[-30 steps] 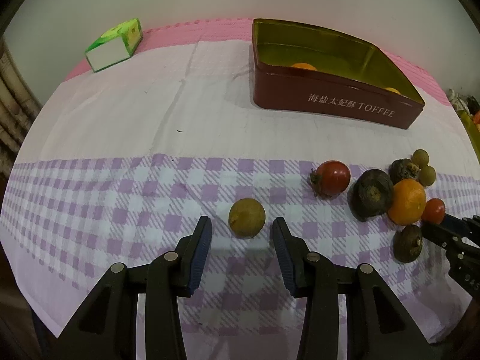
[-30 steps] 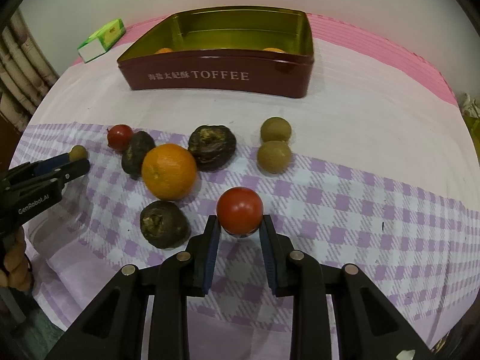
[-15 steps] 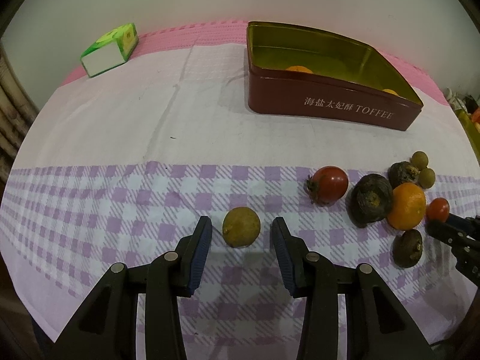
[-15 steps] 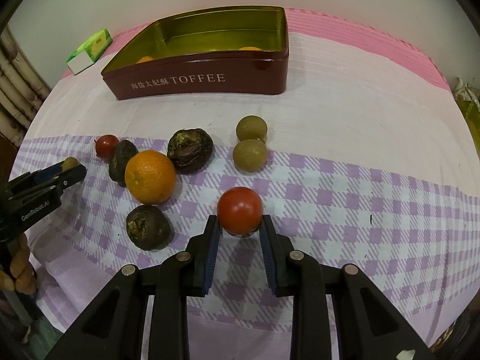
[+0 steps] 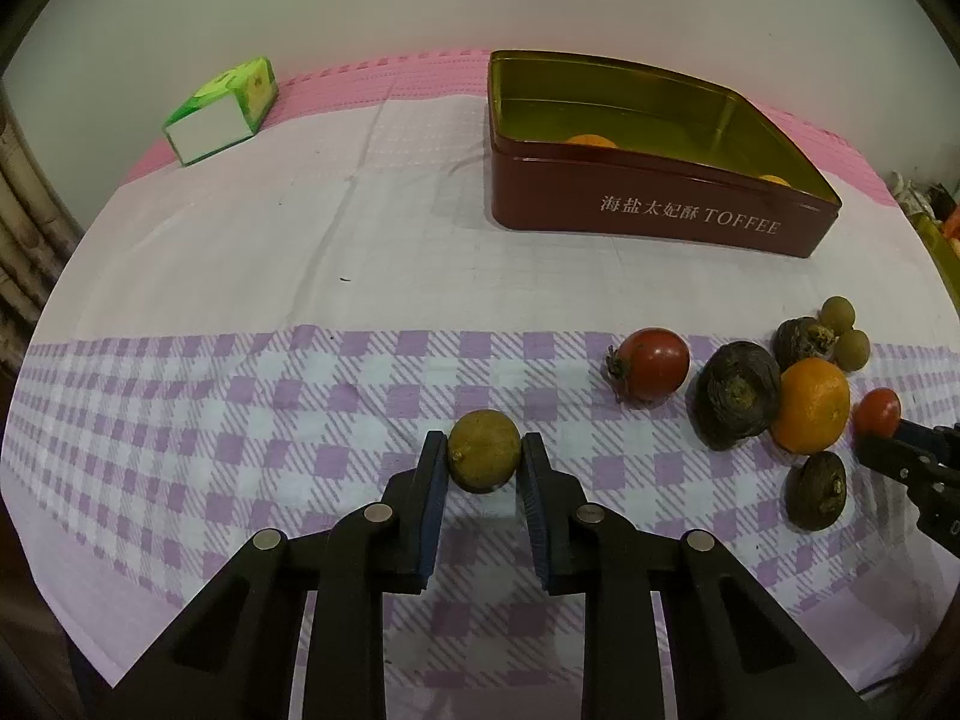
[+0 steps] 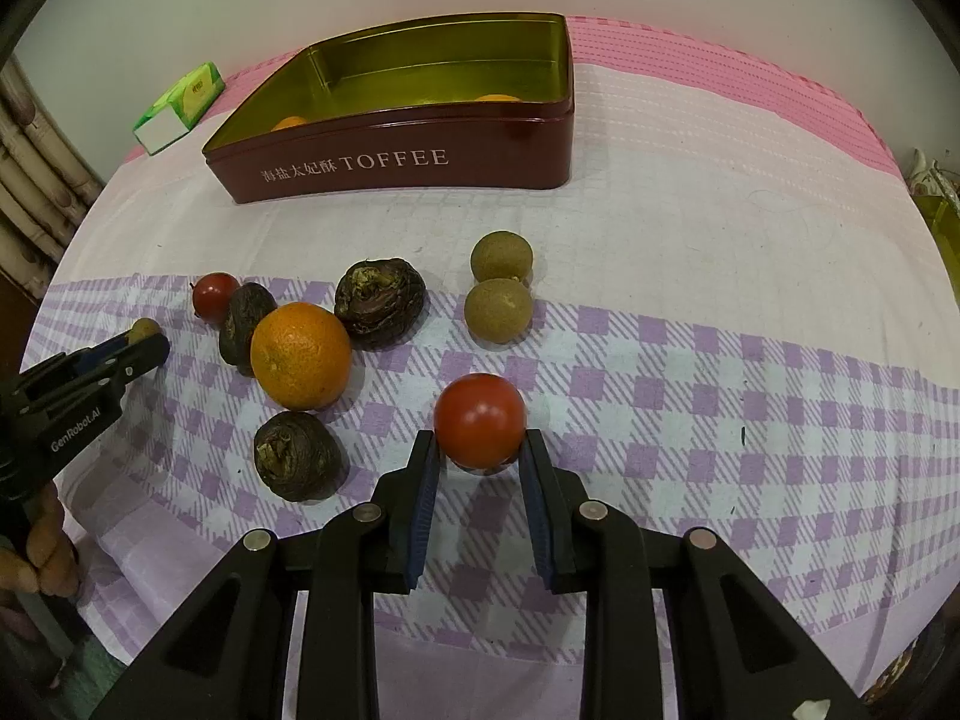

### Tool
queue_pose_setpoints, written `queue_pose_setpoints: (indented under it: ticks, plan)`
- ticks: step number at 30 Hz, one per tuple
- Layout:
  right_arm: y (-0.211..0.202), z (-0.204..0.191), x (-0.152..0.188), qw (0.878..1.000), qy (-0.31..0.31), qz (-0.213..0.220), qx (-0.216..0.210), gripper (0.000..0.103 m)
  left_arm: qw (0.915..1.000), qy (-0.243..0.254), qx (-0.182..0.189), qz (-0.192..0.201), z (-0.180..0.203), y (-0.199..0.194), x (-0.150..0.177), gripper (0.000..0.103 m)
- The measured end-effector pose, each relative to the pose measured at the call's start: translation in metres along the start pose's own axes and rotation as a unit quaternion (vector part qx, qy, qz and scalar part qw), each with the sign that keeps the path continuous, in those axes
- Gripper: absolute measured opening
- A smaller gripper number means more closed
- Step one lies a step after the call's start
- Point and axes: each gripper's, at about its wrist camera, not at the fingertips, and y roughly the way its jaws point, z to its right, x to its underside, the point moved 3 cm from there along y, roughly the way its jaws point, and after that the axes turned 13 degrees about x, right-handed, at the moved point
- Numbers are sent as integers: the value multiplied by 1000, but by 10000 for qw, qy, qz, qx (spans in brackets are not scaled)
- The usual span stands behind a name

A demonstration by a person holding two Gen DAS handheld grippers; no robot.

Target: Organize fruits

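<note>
My left gripper point(image 5: 484, 461) is shut on a small yellow-green round fruit point(image 5: 483, 449) just above the checked cloth; it also shows in the right wrist view point(image 6: 144, 330). My right gripper point(image 6: 480, 450) is shut on a red tomato point(image 6: 480, 419), seen small in the left wrist view point(image 5: 876, 411). On the cloth lie an orange point(image 6: 300, 355), several dark wrinkled fruits point(image 6: 380, 300), a second tomato point(image 6: 215, 294) and two green-brown round fruits point(image 6: 498, 309). The red TOFFEE tin point(image 6: 396, 165) stands open behind them with two oranges inside.
A green and white carton point(image 5: 223, 113) lies at the far left on the pink mat. The table's front edge runs just below both grippers. A hand point(image 6: 36, 552) holds the left gripper's handle at the lower left of the right wrist view.
My left gripper has closed its fingers onto the yellow-green fruit, which sat between open fingers before. My right gripper keeps holding the tomato and has drifted slightly.
</note>
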Motion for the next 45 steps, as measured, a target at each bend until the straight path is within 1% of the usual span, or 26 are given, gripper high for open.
queue_pose_setpoints:
  ticks: [9,24,37,39,42,45]
  plan:
    - [0,0,0,10000,-12,1,5,25,9999,-70,106,-30,3,-2,1,25]
    - [-1,0,1,10000,32,-46,-46,25,9997,-47,236,-49,12,-4,2,25]
    - [-12,5,-5,9999,92,21,-36,23,9996,11,289,24,19,-9,-7,25]
    - [-14,5,-7,9999,105,28,-40,22,9995,18,312,33,20,-9,-9,25]
    - [-17,5,-12,9999,106,58,-58,16,9995,47,317,47,19,-8,-13,25]
    - [-19,7,-17,9999,98,106,-53,16,9995,82,314,49,18,-6,-16,25]
